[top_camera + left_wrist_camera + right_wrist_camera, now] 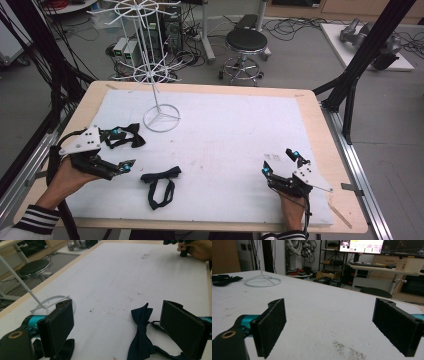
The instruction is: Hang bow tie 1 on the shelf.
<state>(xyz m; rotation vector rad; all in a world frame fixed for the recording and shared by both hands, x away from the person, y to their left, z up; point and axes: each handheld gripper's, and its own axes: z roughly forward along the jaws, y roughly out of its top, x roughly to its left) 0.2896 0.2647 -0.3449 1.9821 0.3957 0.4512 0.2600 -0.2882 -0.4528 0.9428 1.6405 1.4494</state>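
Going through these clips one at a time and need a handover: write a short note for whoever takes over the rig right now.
Left gripper: open, empty, low over the white mat between the two bow ties.
Right gripper: open, empty, at the mat's right side, nothing between its jaws.
Things: one black bow tie lies beside the left gripper toward the rack; the second bow tie lies near the front edge, strap looped. The white wire rack stands at the back left.
Done: nothing hung on the rack.
Left: probably pick up each tie and hang it.
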